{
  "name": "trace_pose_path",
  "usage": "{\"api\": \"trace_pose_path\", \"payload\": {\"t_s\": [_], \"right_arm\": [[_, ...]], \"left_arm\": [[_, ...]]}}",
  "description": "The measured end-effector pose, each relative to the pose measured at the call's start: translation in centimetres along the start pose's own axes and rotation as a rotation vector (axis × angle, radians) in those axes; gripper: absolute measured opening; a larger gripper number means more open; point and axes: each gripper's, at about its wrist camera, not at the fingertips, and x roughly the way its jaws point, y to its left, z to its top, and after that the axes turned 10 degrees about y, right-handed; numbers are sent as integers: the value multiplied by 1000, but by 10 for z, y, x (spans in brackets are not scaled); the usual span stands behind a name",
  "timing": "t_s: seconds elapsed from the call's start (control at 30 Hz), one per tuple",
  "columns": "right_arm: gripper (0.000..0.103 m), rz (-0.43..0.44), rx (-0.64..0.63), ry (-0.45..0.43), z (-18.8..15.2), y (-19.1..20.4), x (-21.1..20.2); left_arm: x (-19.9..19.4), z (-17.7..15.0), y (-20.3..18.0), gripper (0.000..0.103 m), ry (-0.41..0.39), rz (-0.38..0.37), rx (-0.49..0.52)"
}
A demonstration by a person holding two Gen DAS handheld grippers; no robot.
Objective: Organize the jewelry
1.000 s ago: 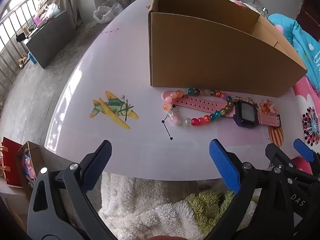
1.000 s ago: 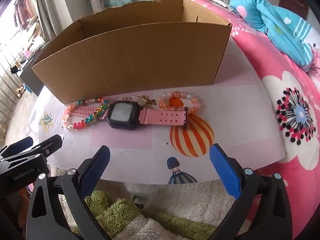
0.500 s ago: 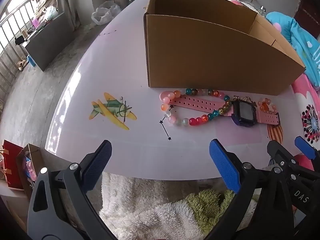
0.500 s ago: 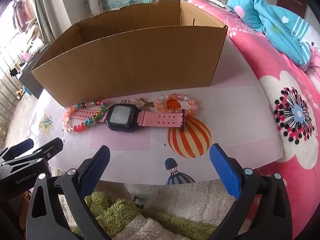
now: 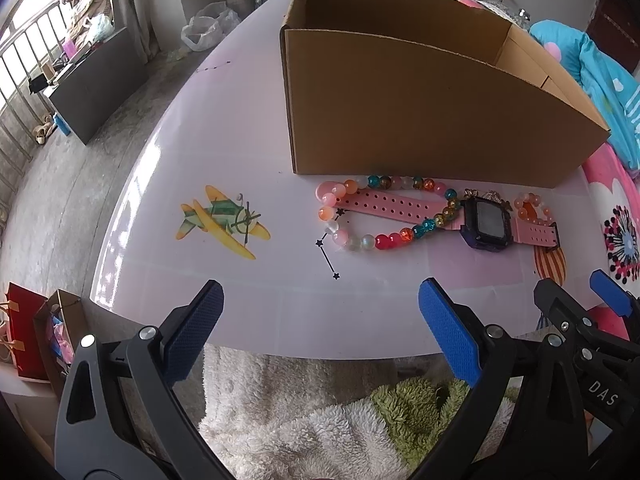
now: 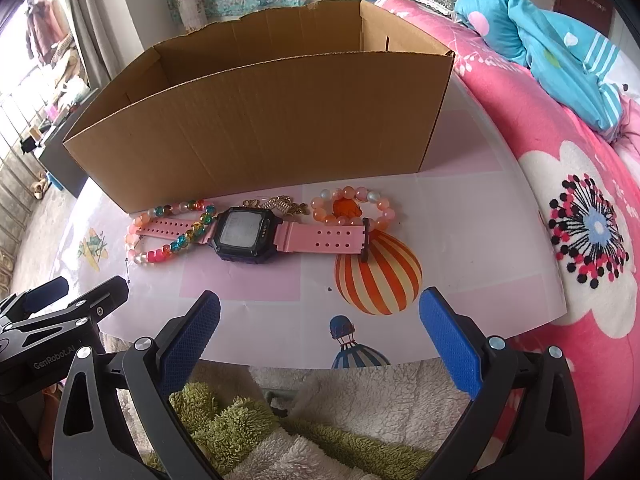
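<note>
A pink-strapped watch (image 6: 246, 234) (image 5: 486, 226) lies flat on the table in front of an open cardboard box (image 6: 260, 136) (image 5: 420, 120). A multicoloured bead bracelet (image 5: 384, 240) (image 6: 168, 246) loops over its left strap. An orange-pink bead bracelet (image 6: 352, 210) (image 5: 532, 210) lies by the right strap, and a gold chain (image 6: 280, 203) sits behind the watch face. My left gripper (image 5: 320, 332) is open at the table's near edge, short of the multicoloured bracelet. My right gripper (image 6: 320, 332) is open too, below the watch. Both hold nothing.
The table (image 5: 200, 140) carries printed plane and balloon pictures. A fluffy white and green cloth (image 6: 280, 420) lies under both grippers. A pink flowered bedcover (image 6: 580, 220) with a blue blanket (image 6: 560, 60) lies to the right. Floor, bags and a dark cabinet (image 5: 92, 92) are on the left.
Both grippers have drawn back slightly from the table, so the box and jewelry sit a little farther away. The jaws stay open and the jewelry has not moved.
</note>
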Motion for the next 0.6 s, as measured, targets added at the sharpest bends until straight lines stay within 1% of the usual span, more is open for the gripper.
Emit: {"api": "trace_pose_path", "payload": {"t_s": [0.6], "right_arm": [[97, 0, 4, 0, 0, -1, 0]], "left_arm": [[1, -1, -1, 94, 2, 4, 2]]}}
